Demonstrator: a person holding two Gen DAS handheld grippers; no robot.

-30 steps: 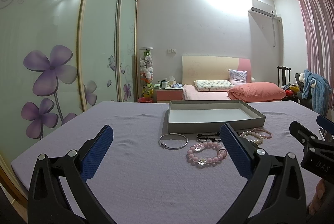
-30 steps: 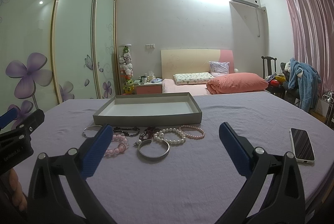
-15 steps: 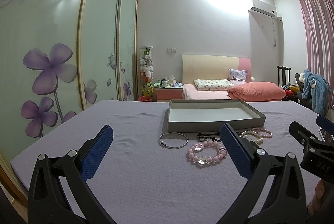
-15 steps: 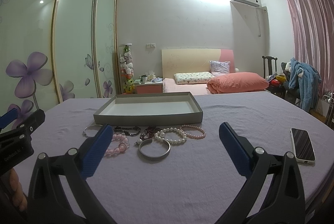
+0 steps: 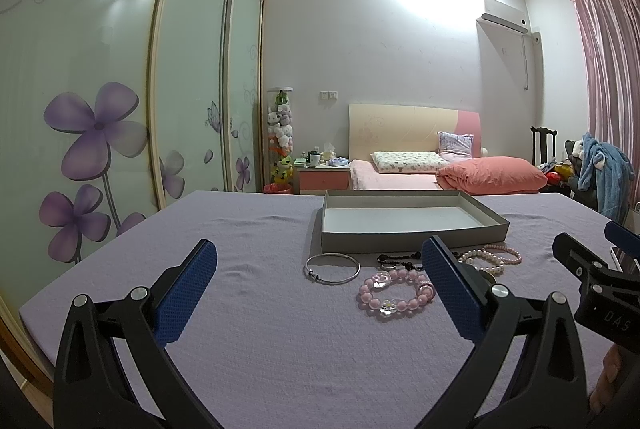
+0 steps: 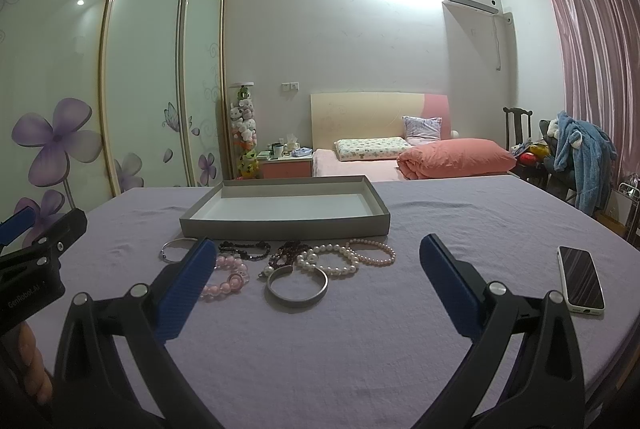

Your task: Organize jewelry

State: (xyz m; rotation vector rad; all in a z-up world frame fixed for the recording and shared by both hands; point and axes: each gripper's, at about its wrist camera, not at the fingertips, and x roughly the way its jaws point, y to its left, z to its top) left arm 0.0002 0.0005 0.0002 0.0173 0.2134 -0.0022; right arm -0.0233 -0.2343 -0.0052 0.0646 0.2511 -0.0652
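A shallow grey tray [image 5: 412,242] [image 6: 280,227] sits empty on the purple cloth. In front of it lie a thin silver bangle [image 5: 332,268] [image 6: 173,248], a pink bead bracelet [image 5: 394,295] [image 6: 224,279], dark bead bracelets [image 6: 245,249], a white pearl bracelet [image 6: 332,260], a pink pearl strand [image 6: 376,251] and a wide silver bangle [image 6: 297,287]. My left gripper [image 5: 318,279] is open and empty, short of the thin bangle. My right gripper [image 6: 316,275] is open and empty, just short of the wide bangle.
A white phone [image 6: 581,279] lies on the cloth at the right. The cloth-covered table [image 5: 260,329] ends at sliding wardrobe doors [image 5: 120,89] on the left. A bed [image 6: 400,157] and a chair with clothes [image 6: 576,157] stand beyond.
Both views have shifted very slightly; the jewelry and tray lie as before and both grippers stay open.
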